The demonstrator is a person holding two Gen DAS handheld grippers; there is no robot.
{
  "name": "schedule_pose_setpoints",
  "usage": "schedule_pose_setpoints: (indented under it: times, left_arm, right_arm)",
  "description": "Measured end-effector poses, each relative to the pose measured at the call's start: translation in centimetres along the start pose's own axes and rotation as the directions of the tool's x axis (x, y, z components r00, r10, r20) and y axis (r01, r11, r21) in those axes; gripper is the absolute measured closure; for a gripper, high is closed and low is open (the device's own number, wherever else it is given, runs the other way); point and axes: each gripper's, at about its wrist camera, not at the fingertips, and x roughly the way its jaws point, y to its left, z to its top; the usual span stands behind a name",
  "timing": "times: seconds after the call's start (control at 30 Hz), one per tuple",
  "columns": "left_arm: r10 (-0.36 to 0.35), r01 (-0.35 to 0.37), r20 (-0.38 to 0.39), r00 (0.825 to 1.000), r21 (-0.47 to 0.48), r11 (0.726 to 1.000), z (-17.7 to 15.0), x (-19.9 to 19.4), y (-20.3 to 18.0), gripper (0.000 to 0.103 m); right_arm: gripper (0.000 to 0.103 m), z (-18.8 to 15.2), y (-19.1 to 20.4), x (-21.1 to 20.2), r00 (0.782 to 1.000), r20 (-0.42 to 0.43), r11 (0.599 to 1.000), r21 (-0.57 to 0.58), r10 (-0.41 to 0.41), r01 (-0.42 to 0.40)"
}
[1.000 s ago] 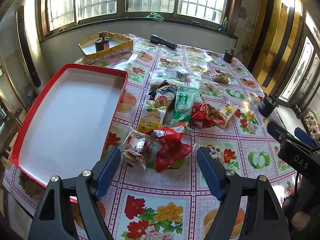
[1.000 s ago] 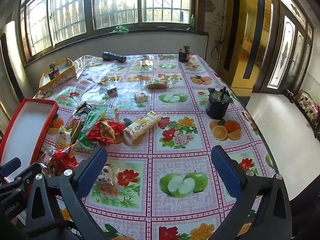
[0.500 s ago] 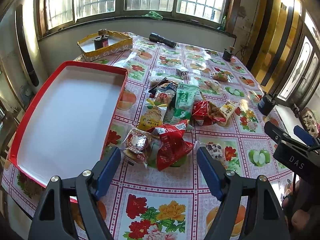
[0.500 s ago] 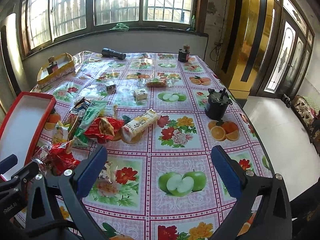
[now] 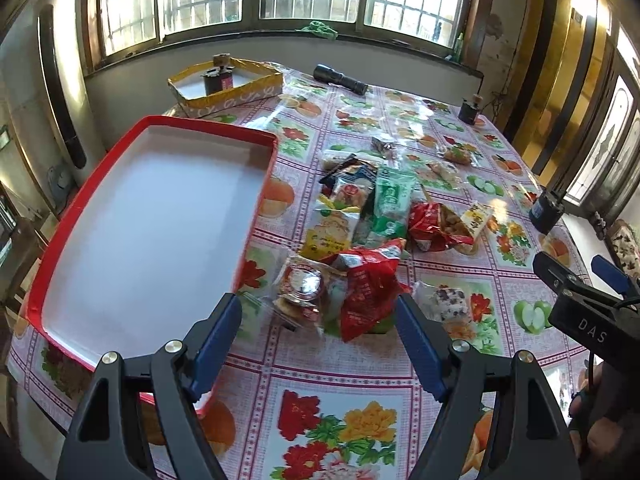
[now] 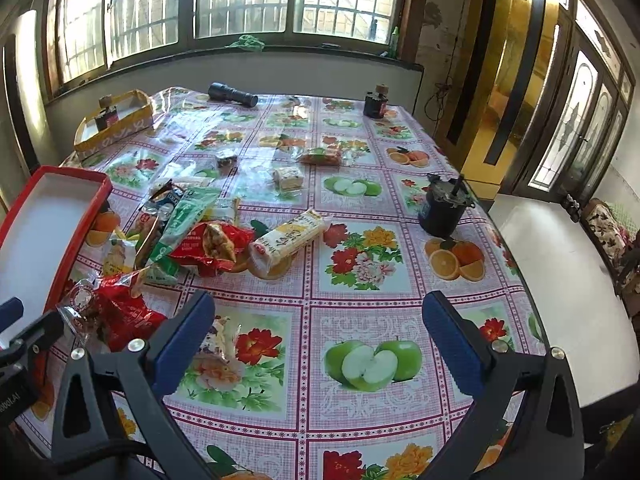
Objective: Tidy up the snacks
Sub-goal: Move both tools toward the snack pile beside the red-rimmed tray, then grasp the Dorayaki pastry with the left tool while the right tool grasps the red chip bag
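A heap of snack packets lies mid-table: a red crinkled bag [image 5: 370, 288], a clear-wrapped round cake [image 5: 300, 284], a green packet [image 5: 390, 204], a yellow biscuit pack [image 5: 332, 228] and a yellow-white bar [image 6: 286, 238]. Left of the heap sits an empty red tray [image 5: 256, 200] with a white floor. My left gripper [image 5: 318, 316] hovers open just in front of the red bag, holding nothing. My right gripper [image 6: 318, 316] is open above the tablecloth to the right, also with nothing in it. The left gripper's body [image 6: 16, 344] shows at that view's left edge.
A yellow box [image 5: 226, 88] holding a dark jar stands at the far left. A black torch [image 5: 340, 78] lies at the back. A dark motor [image 6: 442, 206] and a small dark jar [image 6: 375, 102] stand on the right. A few loose small snacks [image 6: 288, 176] lie beyond the heap.
Both grippers have risen and tilted slightly, so the table appears lower in both views. Nothing on the table has moved, and both stay open.
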Motion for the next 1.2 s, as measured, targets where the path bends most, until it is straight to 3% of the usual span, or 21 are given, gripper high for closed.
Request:
schedule_pose_setpoints:
  times: [0.17,0.4,0.53,0.67,0.73,0.9,1.1,1.2]
  left_arm:
    - [0.041,-0.041,0.011,0.999,0.022,0.999,0.2,-0.4,1.2,0.025]
    - [0.044,-0.041,-0.023,0.999,0.108,0.993,0.0,0.2,1.8,0.024]
    - [0.046,-0.038,-0.052,0.998,0.151,0.988,0.1,1.7,0.7,0.024]
    - [0.059,-0.038,-0.088,0.994,0.219,0.975,0.5,3.7,-0.7,0.024]
    - [0.066,-0.038,-0.107,0.992,0.248,0.968,0.5,4.8,-1.0,0.024]
    - [0.078,-0.026,-0.178,0.981,0.277,0.961,0.5,7.9,-0.4,0.025]
    - [0.079,-0.026,-0.149,0.986,0.326,0.945,0.3,7.8,0.6,0.025]
    - [0.044,0.014,-0.161,0.986,0.338,0.941,0.5,7.8,1.3,0.023]
  right_arm:
    - [0.000,-0.2,-0.4,0.7,0.990,-0.049,0.992,0.018,0.129,-0.129]
    - [0.000,-0.8,-1.2,1.4,0.925,-0.074,0.927,0.075,0.372,-0.367]
    - [0.000,-0.6,-0.7,2.1,0.916,-0.092,0.920,0.065,0.391,-0.386]
    - [0.005,-0.6,0.3,2.4,0.875,-0.113,0.882,0.046,0.471,-0.469]
    - [0.014,-0.7,1.2,2.5,0.845,-0.134,0.855,0.031,0.518,-0.518]
    - [0.027,-1.0,3.2,3.1,0.817,-0.177,0.830,-0.004,0.548,-0.558]
    - [0.031,-0.7,6.0,4.1,0.779,-0.220,0.794,-0.028,0.587,-0.607]
    - [0.034,-0.5,8.0,5.1,0.774,-0.243,0.787,-0.058,0.585,-0.614]
